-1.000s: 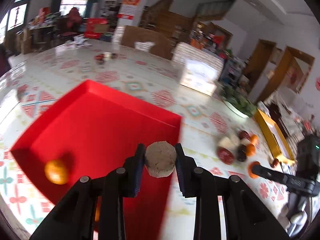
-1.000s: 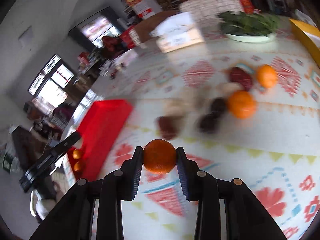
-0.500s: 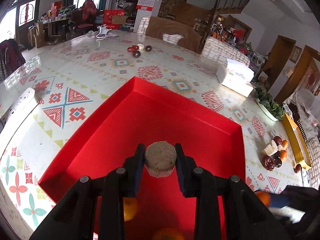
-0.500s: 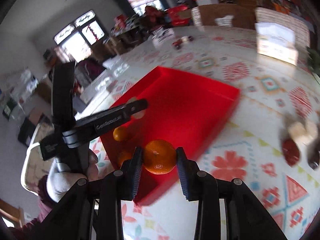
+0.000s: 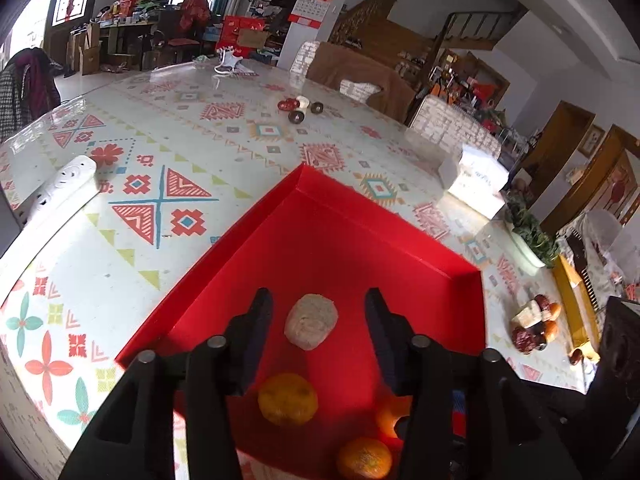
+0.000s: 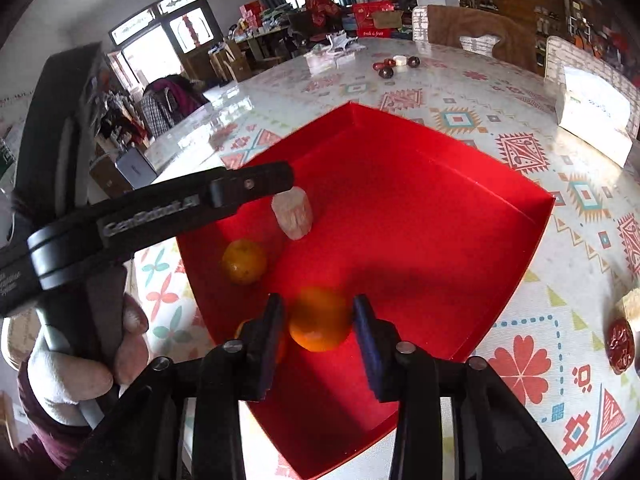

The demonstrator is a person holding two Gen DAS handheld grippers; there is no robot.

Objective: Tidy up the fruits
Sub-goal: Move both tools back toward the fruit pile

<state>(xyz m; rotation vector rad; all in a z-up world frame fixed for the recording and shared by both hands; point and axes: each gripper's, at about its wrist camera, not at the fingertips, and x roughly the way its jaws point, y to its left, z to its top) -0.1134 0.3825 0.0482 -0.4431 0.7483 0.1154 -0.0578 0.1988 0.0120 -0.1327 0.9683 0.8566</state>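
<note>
A red tray (image 5: 360, 240) lies on the patterned table; it also shows in the right wrist view (image 6: 440, 208). My left gripper (image 5: 318, 320) is open above the tray, and a pale round piece (image 5: 311, 321) sits free between its jaws, also seen from the right wrist (image 6: 292, 216). Oranges (image 5: 287, 398) lie in the tray's near part. My right gripper (image 6: 318, 320) is over the tray with its jaws parted; a blurred orange (image 6: 318, 320) sits between them, with a small gap on each side. Another orange (image 6: 244, 261) rests in the tray.
A cluster of dates, oranges and pale pieces (image 5: 534, 326) lies on the table right of the tray. A second small cluster (image 5: 300, 109) sits far back. A white power strip (image 5: 60, 192) lies left, a tissue box (image 5: 476, 184) and greens plate (image 5: 532, 236) right.
My left gripper opened and let go of the pale piece, which now lies in the tray. My right gripper moved over the tray and its jaws parted around the orange.
</note>
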